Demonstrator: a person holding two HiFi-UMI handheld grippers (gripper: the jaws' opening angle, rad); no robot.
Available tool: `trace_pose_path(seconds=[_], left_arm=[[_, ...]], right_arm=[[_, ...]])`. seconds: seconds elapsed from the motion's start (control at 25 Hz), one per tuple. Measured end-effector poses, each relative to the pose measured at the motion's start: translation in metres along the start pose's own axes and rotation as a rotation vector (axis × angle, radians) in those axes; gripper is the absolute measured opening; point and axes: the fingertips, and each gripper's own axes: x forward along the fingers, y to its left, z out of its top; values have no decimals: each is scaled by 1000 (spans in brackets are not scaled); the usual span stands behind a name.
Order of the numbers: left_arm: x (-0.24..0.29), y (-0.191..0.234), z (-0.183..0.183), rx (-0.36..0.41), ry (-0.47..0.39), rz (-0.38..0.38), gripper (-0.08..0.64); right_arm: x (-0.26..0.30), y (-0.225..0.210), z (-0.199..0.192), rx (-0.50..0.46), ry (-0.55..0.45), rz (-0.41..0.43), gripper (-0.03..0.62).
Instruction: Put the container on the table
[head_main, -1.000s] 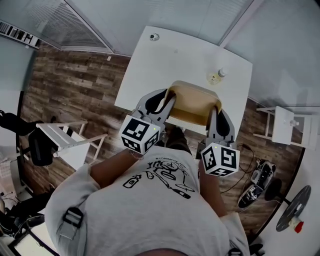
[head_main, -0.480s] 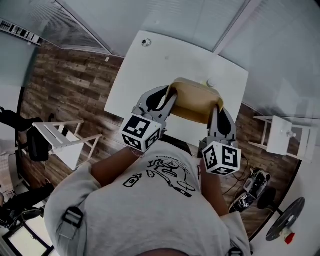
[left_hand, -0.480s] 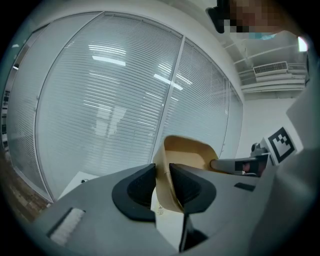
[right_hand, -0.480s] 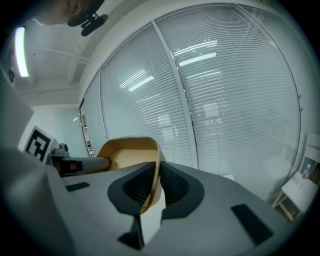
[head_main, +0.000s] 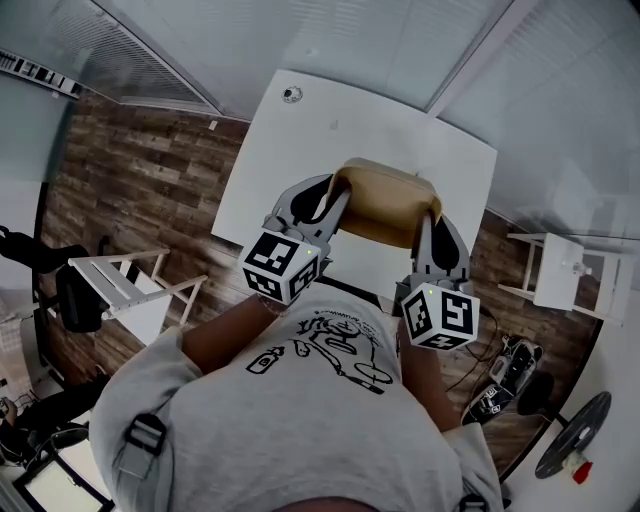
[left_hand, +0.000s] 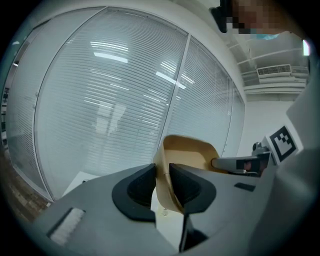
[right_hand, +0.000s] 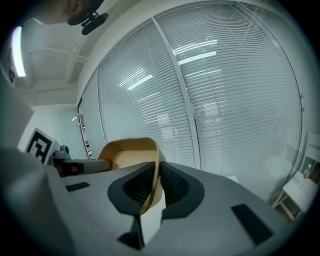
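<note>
Container (head_main: 385, 200) hangs over table (head_main: 300, 160), round object (head_main: 291, 94) at corner.

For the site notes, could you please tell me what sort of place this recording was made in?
Probably an office or meeting room: tall slatted blinds line the sides, and a plain white table stands on a wood-plank floor.

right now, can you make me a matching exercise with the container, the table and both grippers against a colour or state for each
Things:
1. container
2. table
3. left gripper
4. right gripper

Colour or state:
a. white
b. fingers shut on the container's right wall
c. tan
d. fingers shut on the container's left wall

Pairs: 1-c, 2-a, 3-d, 4-b
</note>
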Motion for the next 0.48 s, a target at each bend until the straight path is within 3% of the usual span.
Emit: trace_pose_path(seconds=[0.48], left_arm=[[11,26,-1,4,37,-33,81]], right_arm=[[23,7,-4,2,16,-54,15]])
